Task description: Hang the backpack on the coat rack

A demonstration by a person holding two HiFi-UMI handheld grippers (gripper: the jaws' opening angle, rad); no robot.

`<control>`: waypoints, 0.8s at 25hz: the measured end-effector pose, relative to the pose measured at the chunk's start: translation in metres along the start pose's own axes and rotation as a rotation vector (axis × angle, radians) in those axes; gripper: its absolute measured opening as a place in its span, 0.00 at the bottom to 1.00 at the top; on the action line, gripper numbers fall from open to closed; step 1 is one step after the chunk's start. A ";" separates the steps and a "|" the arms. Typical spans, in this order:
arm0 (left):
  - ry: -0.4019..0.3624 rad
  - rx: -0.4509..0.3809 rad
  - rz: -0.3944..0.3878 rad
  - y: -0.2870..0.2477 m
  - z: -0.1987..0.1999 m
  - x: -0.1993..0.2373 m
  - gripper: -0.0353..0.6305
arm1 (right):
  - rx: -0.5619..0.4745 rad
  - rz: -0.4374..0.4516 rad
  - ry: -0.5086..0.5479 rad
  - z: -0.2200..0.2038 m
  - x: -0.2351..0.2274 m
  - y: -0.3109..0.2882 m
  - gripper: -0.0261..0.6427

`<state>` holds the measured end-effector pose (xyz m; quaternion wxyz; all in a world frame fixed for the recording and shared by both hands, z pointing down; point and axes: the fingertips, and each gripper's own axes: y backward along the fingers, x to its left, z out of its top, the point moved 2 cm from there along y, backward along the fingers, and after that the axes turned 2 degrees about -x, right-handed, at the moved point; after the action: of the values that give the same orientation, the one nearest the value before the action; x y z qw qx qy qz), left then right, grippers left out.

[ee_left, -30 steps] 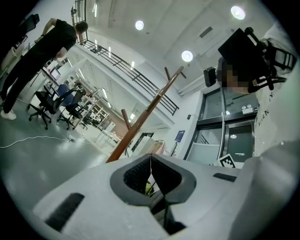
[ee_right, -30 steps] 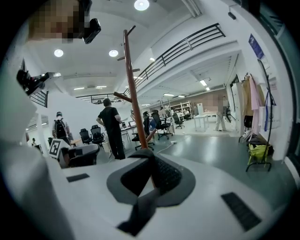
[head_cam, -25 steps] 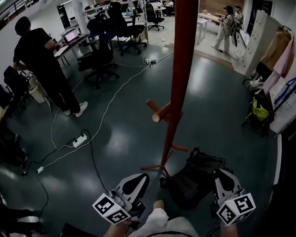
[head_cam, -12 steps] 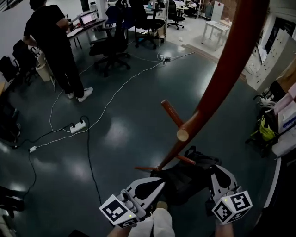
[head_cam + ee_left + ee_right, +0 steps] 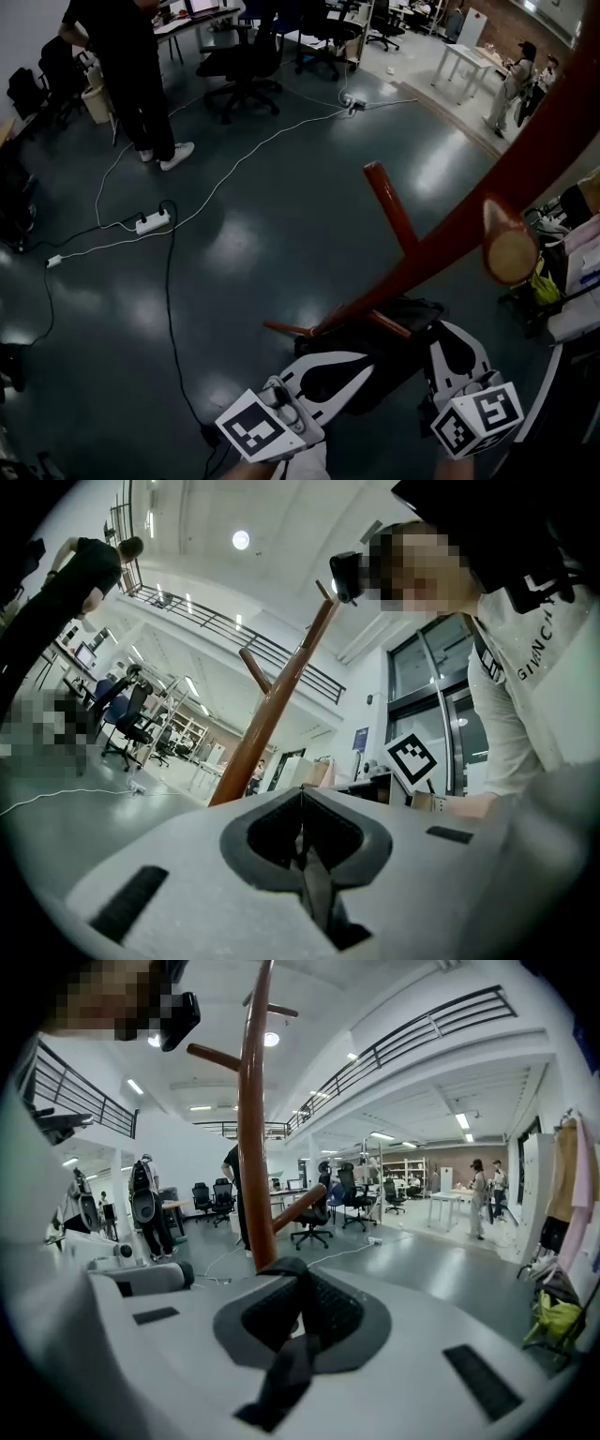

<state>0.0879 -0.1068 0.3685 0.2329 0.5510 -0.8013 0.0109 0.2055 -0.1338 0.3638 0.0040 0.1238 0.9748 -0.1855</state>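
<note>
The red-brown wooden coat rack (image 5: 450, 234) slants across the head view, one peg end (image 5: 511, 251) close to the camera. The black backpack (image 5: 384, 352) hangs low between both grippers beside the rack's base. My left gripper (image 5: 361, 364) is shut on a thin backpack strap (image 5: 314, 892), and the rack's pole (image 5: 272, 714) rises beyond the left gripper (image 5: 302, 803). My right gripper (image 5: 448, 330) is shut on a black strap (image 5: 286, 1372). Just past the right gripper (image 5: 298, 1274) stands the pole (image 5: 253, 1147). Most of the bag is hidden in both gripper views.
A person in black (image 5: 131, 56) stands at the far left by desks and office chairs (image 5: 239, 56). A power strip (image 5: 150, 222) and cables trail over the dark floor. Hanging clothes and a yellow-green bag (image 5: 544, 281) sit at the right. Other people (image 5: 516, 75) stand far off.
The view has closed in on the rack, whose peg now looms large at the right. Both grippers have moved forward with the backpack gathered between them.
</note>
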 end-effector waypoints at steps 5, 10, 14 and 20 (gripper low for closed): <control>0.004 -0.022 0.004 -0.001 -0.007 0.004 0.07 | 0.077 0.045 0.113 -0.006 0.004 -0.016 0.08; 0.029 -0.038 0.027 0.007 -0.015 0.008 0.07 | 0.144 0.092 0.186 -0.013 0.009 -0.034 0.08; 0.039 -0.040 0.052 0.013 -0.019 0.013 0.07 | 0.218 0.124 0.248 -0.021 0.015 -0.043 0.08; 0.045 -0.063 0.075 0.018 -0.020 0.020 0.07 | 0.391 0.188 0.451 -0.033 0.024 -0.052 0.08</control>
<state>0.0737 -0.1123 0.3979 0.2675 0.5127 -0.8158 0.0065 0.1708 -0.1632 0.4126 -0.2192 0.2499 0.8812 -0.3360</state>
